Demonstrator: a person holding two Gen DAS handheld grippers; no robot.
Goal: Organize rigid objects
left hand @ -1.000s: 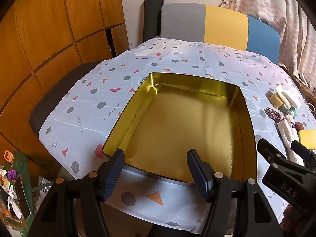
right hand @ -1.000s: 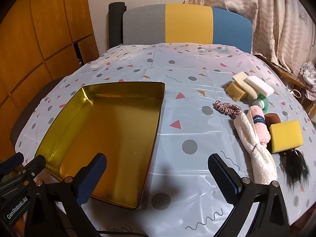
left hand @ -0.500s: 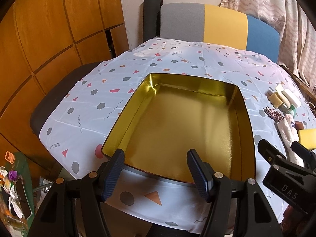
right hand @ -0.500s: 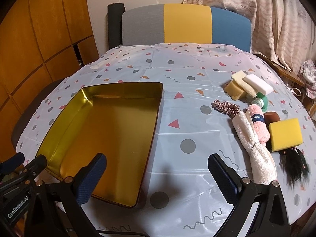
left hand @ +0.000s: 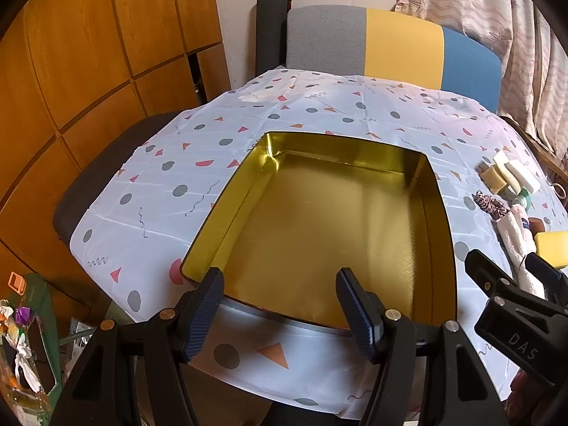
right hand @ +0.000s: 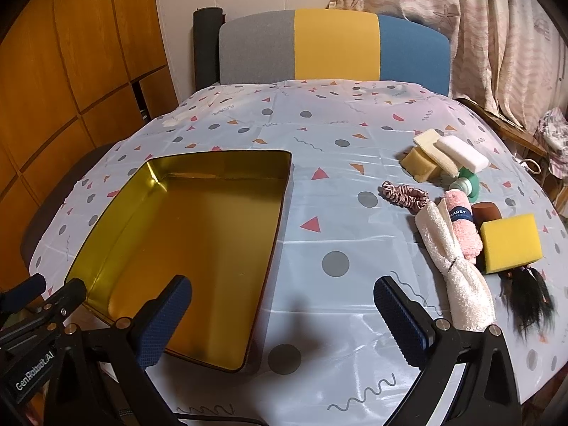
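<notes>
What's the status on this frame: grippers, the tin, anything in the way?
Left gripper open, empty, over the gold tin near rim. Right gripper open, empty. Tin empty; soaps, sponge, towels piled at right. Nothing in the way.

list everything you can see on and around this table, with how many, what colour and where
tin tray: 1, gold inside, left on the tablecloth, nothing in it
tablecloth: 1, pale blue with shapes
soap bars: 3, yellow, cream, white, far right
scrunchie: 1, pink
small bottle: 1, green
rolled towels: 2, cream, pink
sponge: 1, yellow, right edge
hair tuft: 1, black
chair: 1, grey, yellow, blue, behind
left gripper: jaws open
right gripper: jaws open
</notes>
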